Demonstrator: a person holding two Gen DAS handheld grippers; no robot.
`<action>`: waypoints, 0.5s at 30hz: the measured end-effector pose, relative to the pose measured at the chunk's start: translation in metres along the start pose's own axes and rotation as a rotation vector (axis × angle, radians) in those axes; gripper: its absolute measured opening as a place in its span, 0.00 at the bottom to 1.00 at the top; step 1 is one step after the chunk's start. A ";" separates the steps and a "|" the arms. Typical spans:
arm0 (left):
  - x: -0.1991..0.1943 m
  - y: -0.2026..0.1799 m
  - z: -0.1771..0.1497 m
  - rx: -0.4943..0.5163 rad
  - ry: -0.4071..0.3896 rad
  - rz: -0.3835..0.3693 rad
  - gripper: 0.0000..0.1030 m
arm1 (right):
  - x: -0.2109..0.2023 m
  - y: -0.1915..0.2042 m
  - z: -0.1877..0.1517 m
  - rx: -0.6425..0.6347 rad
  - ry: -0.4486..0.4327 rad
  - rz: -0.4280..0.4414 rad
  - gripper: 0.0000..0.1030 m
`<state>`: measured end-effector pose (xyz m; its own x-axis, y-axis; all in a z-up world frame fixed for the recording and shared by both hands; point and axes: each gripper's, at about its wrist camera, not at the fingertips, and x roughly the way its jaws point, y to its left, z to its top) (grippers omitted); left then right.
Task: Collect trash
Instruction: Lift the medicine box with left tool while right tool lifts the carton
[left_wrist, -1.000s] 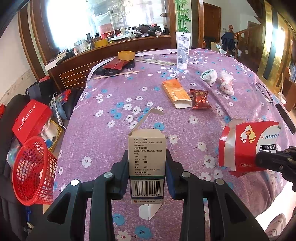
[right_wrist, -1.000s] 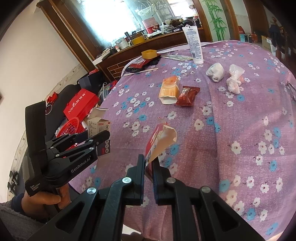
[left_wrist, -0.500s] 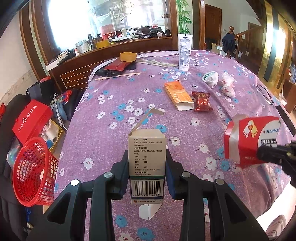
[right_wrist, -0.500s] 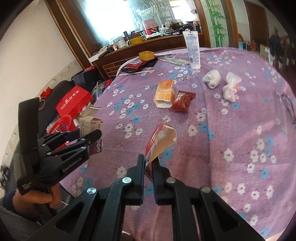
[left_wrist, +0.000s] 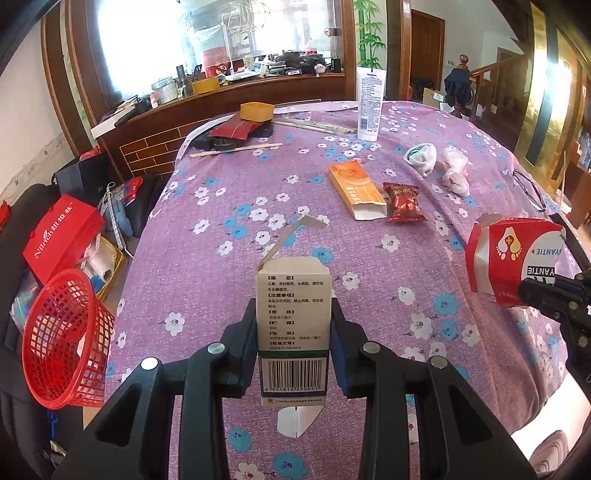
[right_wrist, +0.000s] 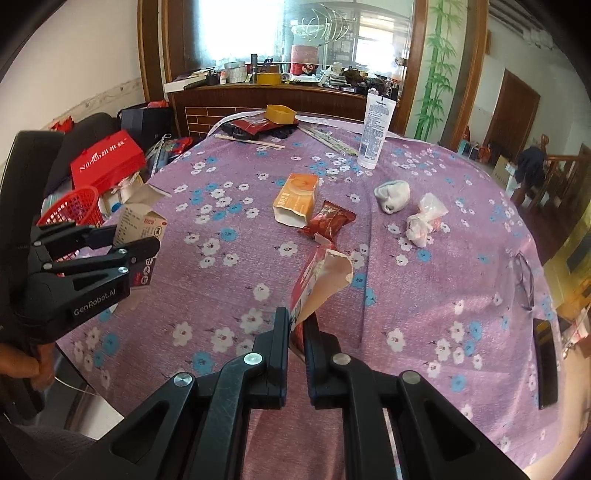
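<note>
From your left, a red mesh basket stands off the counter edge, your left tongs clamp a white medicine carton with a barcode, and your right tongs pinch a flattened red carton reading "YANTIE", both above the counter.

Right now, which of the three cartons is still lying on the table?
The orange carton, open end toward the camera, beside the red snack wrapper; the other two cartons are held in grippers.

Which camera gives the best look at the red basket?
The left wrist view: the red basket shows nearly whole, tilted beside the table. The right wrist view catches only its top behind the left gripper.
</note>
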<state>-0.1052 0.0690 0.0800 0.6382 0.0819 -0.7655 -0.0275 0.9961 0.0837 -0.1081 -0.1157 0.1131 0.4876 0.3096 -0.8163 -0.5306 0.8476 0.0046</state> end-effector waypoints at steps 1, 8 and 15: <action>0.000 -0.001 0.000 0.000 0.000 -0.001 0.32 | 0.000 0.001 0.000 -0.003 0.002 -0.005 0.08; 0.000 -0.001 0.000 -0.001 -0.001 -0.002 0.32 | 0.001 0.004 0.000 -0.017 0.014 -0.015 0.08; 0.001 0.000 0.000 -0.003 0.000 -0.002 0.32 | 0.004 0.008 0.001 -0.036 0.019 -0.019 0.08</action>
<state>-0.1048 0.0695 0.0791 0.6382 0.0801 -0.7657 -0.0285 0.9963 0.0805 -0.1101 -0.1075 0.1105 0.4845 0.2853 -0.8270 -0.5464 0.8369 -0.0313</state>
